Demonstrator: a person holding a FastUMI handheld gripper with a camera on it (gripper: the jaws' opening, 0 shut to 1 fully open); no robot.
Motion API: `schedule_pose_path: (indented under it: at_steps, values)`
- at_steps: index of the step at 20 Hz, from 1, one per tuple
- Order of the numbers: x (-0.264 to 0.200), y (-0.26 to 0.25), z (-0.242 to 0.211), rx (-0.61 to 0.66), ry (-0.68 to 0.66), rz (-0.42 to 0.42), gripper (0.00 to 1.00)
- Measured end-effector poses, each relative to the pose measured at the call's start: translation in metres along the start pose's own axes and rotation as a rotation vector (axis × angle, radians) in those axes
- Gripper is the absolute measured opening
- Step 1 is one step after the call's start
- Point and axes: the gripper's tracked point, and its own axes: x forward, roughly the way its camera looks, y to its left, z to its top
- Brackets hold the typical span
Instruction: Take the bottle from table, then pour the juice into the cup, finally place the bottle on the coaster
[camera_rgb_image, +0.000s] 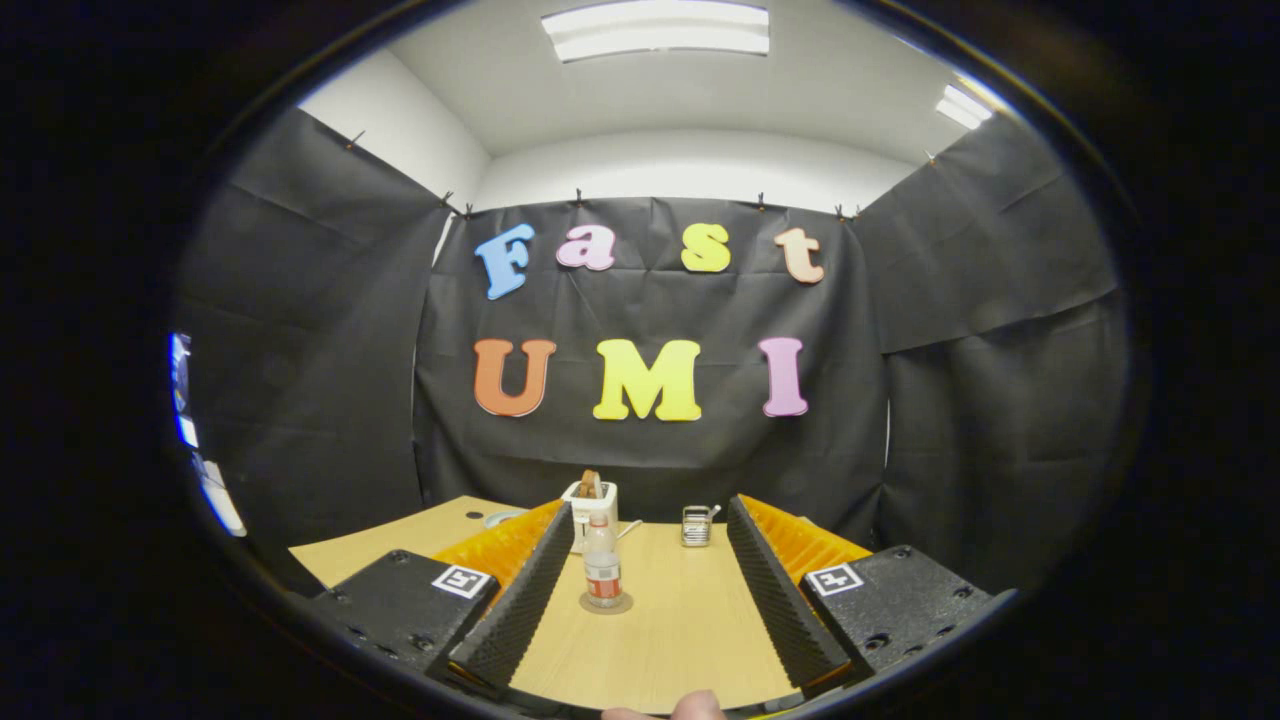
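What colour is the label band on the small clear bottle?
Red-orange on the small clear bottle, in the gripper view.

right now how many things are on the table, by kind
bottle: 1, standing on the coaster, between the open fingers of the gripper
coaster: 1
white toaster: 1
glass mug: 1
total: 4

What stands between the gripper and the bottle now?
Nothing visible. The bottle stands on a coaster between the open gripper fingers, near one finger, with bare table before it. The toaster and cup stand beyond.
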Motion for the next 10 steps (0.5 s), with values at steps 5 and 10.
schedule_pose_path:
  at_steps: [5, 10]
  values:
    - [-0.0003, -0.0027, 0.0011, 0.004, -0.002, -0.007, 0.99]
    - [0.0005, -0.0052, 0.0001, 0.006, 0.0, -0.018, 0.99]
